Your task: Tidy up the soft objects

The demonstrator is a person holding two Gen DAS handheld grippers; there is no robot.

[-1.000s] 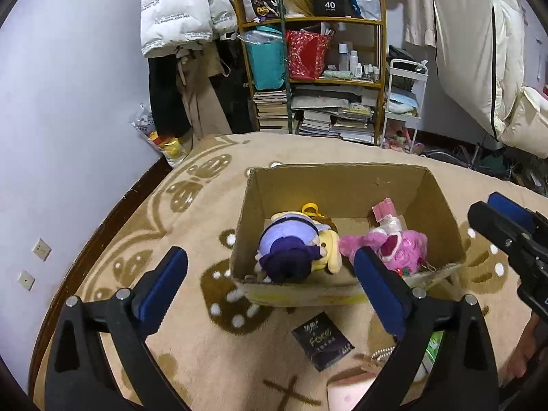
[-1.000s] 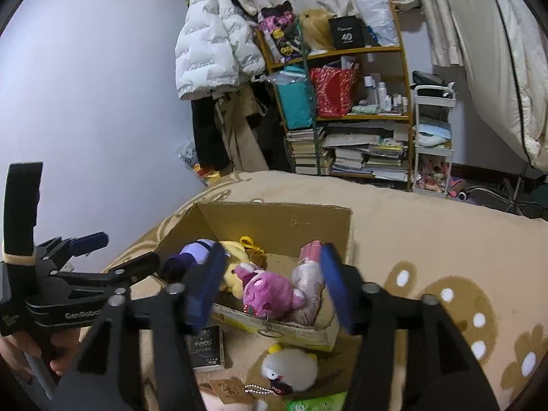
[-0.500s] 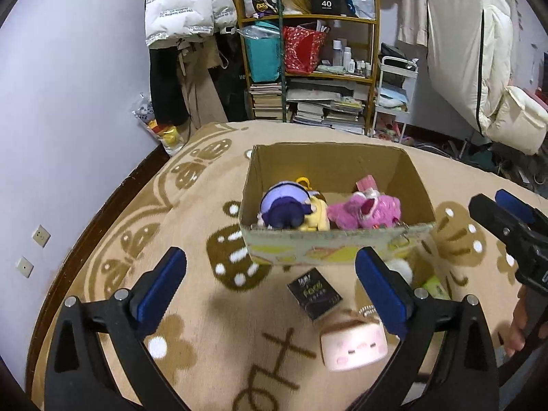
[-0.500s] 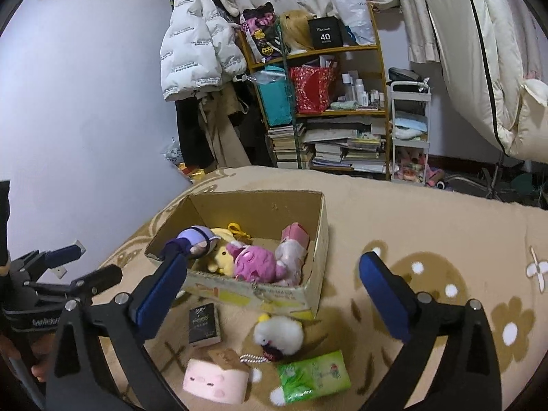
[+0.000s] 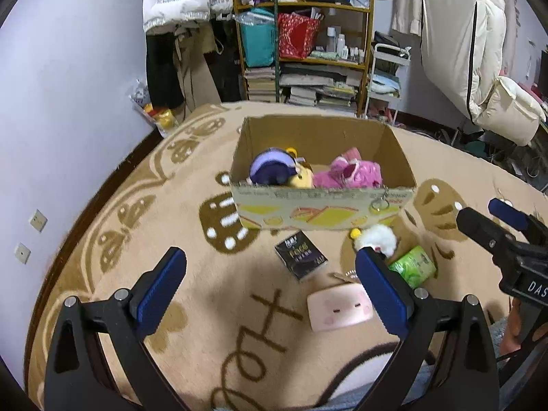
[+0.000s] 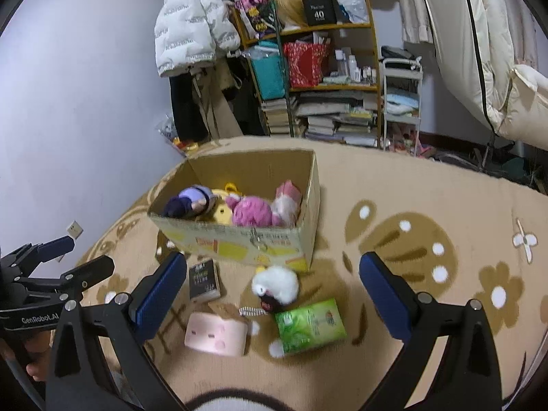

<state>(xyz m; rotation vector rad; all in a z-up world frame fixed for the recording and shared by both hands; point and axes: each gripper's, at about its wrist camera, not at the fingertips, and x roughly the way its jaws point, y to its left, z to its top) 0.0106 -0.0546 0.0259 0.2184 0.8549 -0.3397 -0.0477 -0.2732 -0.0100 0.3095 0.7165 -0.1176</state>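
Note:
A cardboard box (image 5: 322, 207) (image 6: 239, 245) stands on the rug and holds a purple-hatted doll (image 5: 272, 169) (image 6: 191, 200) and a pink plush (image 5: 349, 174) (image 6: 253, 210). In front of it lie a white fluffy plush (image 5: 376, 236) (image 6: 275, 286), a pink square plush (image 5: 339, 311) (image 6: 215, 334), a green tissue pack (image 5: 412, 267) (image 6: 310, 325) and a black booklet (image 5: 299, 255) (image 6: 203, 279). My left gripper (image 5: 270, 294) is open and empty, held above the rug short of these. My right gripper (image 6: 269, 291) is open and empty above the loose items.
The beige patterned rug (image 5: 137, 212) ends at a dark floor strip by the lilac wall (image 5: 68, 85). A cluttered shelf (image 5: 308, 51) and hanging coats (image 5: 178, 0) stand behind the box. A white duvet (image 5: 479, 51) is at the right.
Both grippers have pulled back and up from the box. The right gripper's jaws have widened. The loose items in front of the box have come into view.

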